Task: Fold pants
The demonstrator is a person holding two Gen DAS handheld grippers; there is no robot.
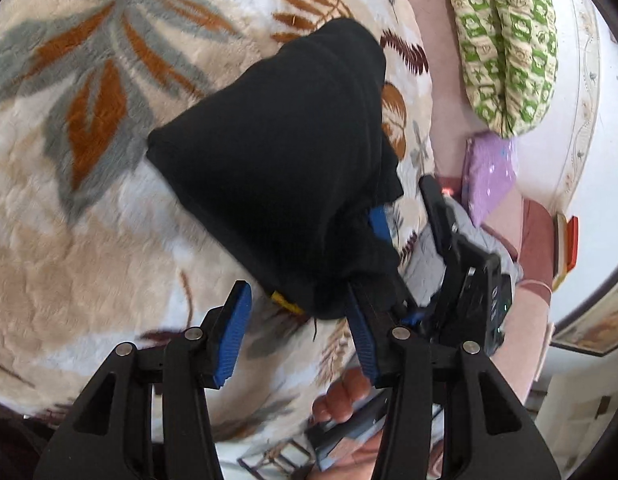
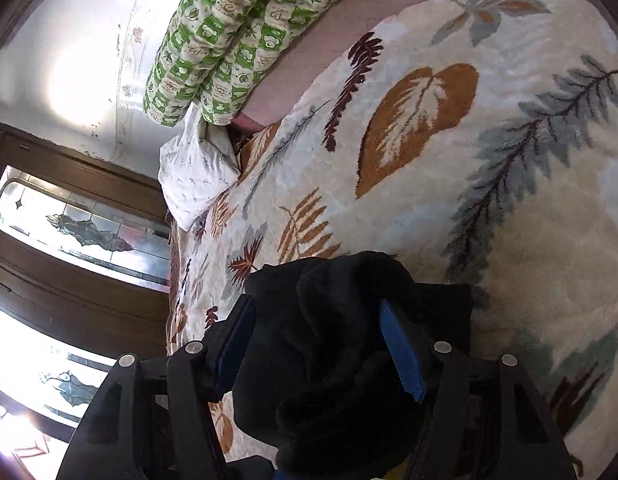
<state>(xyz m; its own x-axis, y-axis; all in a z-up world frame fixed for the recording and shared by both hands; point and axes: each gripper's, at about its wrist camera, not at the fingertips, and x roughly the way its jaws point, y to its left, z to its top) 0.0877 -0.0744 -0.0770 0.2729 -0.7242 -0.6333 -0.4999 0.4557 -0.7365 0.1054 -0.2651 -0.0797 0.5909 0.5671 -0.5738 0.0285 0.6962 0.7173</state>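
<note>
Pants (image 1: 281, 168), black and already doubled into a thick wedge-shaped bundle, lie on a fleece blanket (image 1: 89, 208) printed with grey and rust leaves. In the left wrist view the bundle fills the middle of the frame, wide end toward the upper left and narrow end running down to the lower centre. It appears to have been gathered there so the next fold can be laid flat on the bed.

The left gripper (image 1: 297, 332) sits at the bottom of that view. Its blue fingers (image 1: 235, 332) stand moderately apart with blanket showing between them. The right-hand finger lies against the bundle's lower edge, the other is clear, so it grips nothing.

The right gripper (image 2: 321, 352) appears at the lower right of the left wrist view, beside the bundle. In its own view, bunched black cloth fills the gap between its fingers (image 2: 401, 356) at bottom centre. They stand fairly wide. Whether the pads press the cloth is hard to tell; it looks loosely cradled.

A green patterned quilt (image 2: 237, 40) lies at the top of both views, well apart from the pants.
</note>
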